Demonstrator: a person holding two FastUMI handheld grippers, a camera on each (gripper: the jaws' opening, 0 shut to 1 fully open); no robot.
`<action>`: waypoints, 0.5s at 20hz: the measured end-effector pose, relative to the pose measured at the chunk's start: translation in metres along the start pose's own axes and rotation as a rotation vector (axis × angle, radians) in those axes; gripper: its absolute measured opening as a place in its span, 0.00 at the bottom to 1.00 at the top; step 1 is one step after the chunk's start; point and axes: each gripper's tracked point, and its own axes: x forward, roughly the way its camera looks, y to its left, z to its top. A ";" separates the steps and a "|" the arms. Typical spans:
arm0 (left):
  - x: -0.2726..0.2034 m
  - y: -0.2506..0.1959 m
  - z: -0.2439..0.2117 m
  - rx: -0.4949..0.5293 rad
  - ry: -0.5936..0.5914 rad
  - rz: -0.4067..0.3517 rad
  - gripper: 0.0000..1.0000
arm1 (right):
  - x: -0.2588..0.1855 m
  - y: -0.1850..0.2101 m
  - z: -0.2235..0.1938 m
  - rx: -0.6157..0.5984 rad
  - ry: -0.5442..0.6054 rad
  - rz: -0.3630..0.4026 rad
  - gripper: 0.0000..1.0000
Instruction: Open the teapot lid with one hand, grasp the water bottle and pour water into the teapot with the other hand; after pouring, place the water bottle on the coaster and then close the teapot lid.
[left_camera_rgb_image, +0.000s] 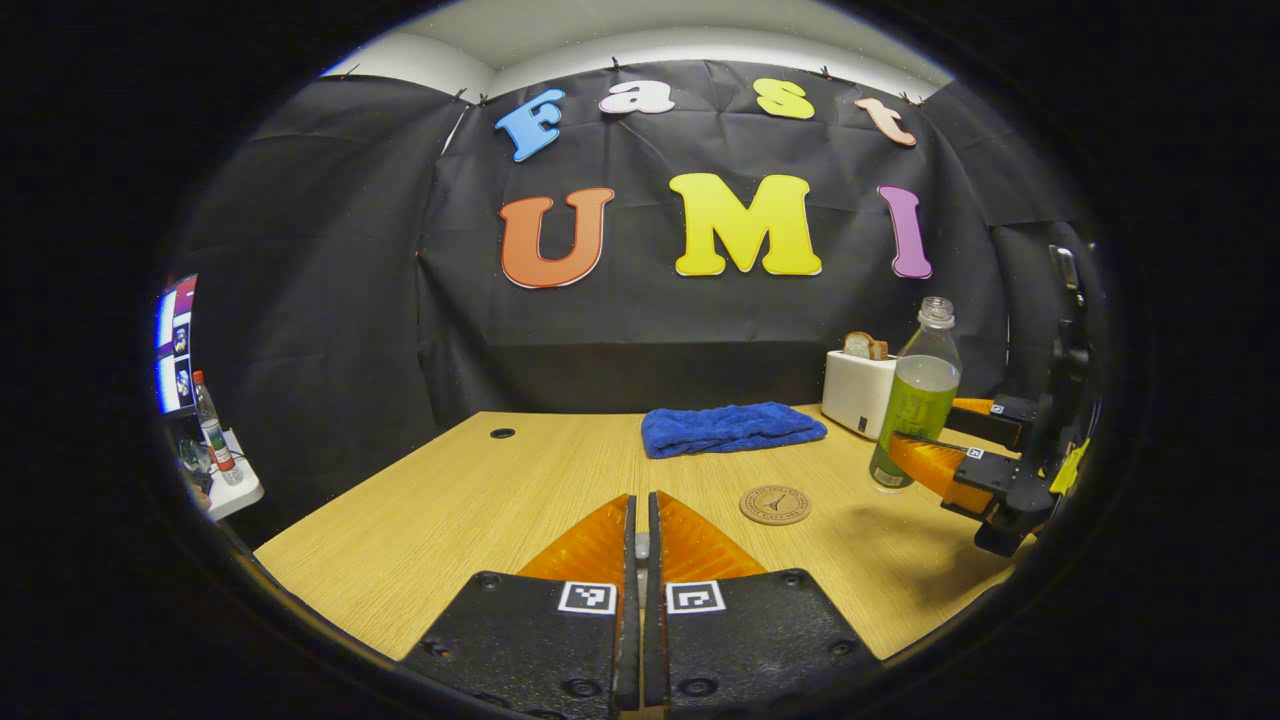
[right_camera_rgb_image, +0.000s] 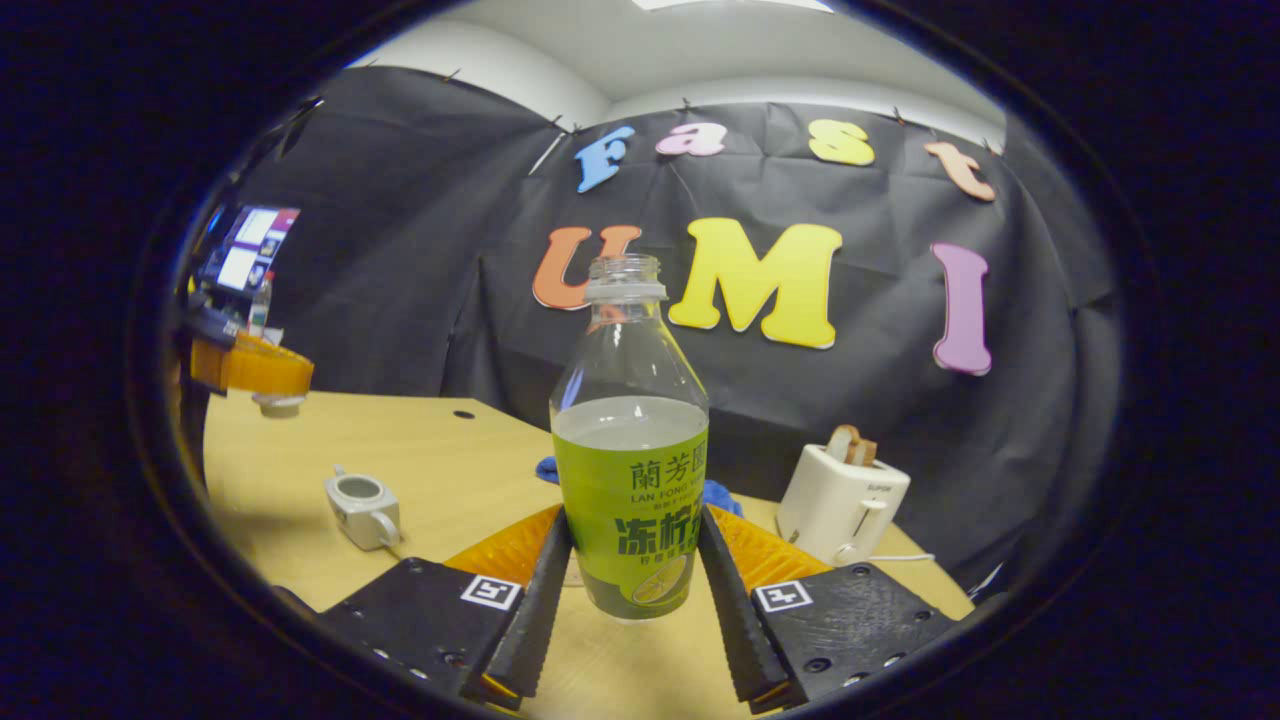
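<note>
I have the lid (right_camera_rgb_image: 279, 404) off the teapot (right_camera_rgb_image: 362, 510) in my closed left gripper (left_camera_rgb_image: 641, 545), right gripper (right_camera_rgb_image: 628, 560) clamps the bottle (right_camera_rgb_image: 630, 470), half full; coaster (left_camera_rgb_image: 775, 504) bare

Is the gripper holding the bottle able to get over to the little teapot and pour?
Probably yes. The right gripper grips the water bottle, uncapped. The teapot sits open on the bare table, with the left gripper holding its lid off to the side.

Left gripper view low over table (left_camera_rgb_image: 420, 520), right gripper view close on bottle (right_camera_rgb_image: 630, 470), both facing toaster (left_camera_rgb_image: 858, 392)
</note>
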 end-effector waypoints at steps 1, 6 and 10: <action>-0.001 0.001 0.000 0.004 -0.003 -0.001 0.04 | 0.009 0.002 -0.002 0.076 0.020 0.031 0.70; 0.004 0.013 -0.008 0.051 -0.012 0.015 0.04 | 0.069 0.011 -0.022 0.255 0.125 0.110 0.71; 0.008 0.021 -0.021 0.030 0.021 0.016 0.04 | 0.100 0.023 -0.015 0.222 0.110 0.116 0.70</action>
